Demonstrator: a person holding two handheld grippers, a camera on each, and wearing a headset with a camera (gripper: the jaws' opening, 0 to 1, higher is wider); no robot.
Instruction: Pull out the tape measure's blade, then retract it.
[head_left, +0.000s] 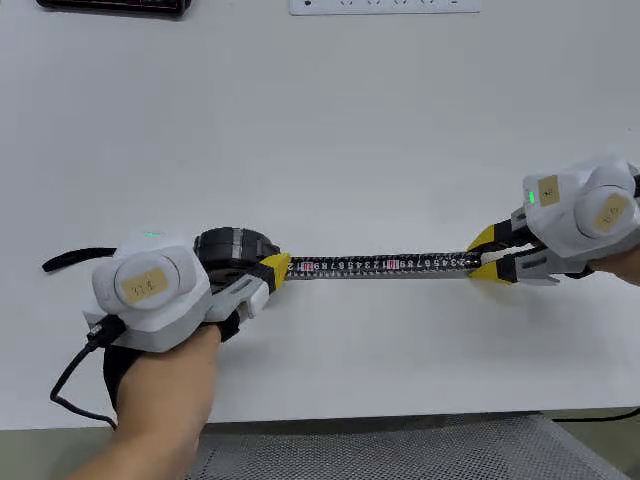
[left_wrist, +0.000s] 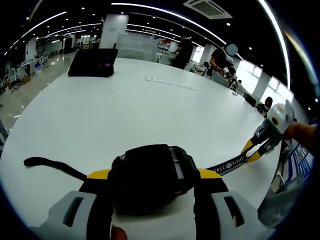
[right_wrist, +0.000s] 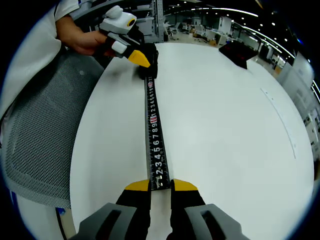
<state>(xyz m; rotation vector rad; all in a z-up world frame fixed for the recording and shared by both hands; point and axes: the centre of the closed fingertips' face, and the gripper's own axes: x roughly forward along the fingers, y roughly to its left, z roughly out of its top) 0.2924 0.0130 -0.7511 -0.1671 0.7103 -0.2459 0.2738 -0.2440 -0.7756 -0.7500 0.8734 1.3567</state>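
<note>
found left gripper (head_left: 257, 266) closed tight around tape measure case (head_left: 232, 248), on white table (head_left: 330, 130) at near left. found right gripper (head_left: 481, 256) pinched onto blade (head_left: 385, 264) end – blade stretched out between the two. risk of whipping snap-back if pinch slips; risk of case twisting loose under spring pull – advise slow feed-in.

My left white-and-grey plastic gripper with yellow-tipped jaws (head_left: 250, 265) sits low on my left, its jaws clamped either side of the black tape measure case (head_left: 232, 246). My left hand (head_left: 170, 375) holds it from behind, with the forearm reaching in from below. My right gripper (head_left: 481, 256), of the same make, is well apart and points back toward the left one. Its jaws pinch the end of the dark numbered blade (head_left: 385, 264).
</note>
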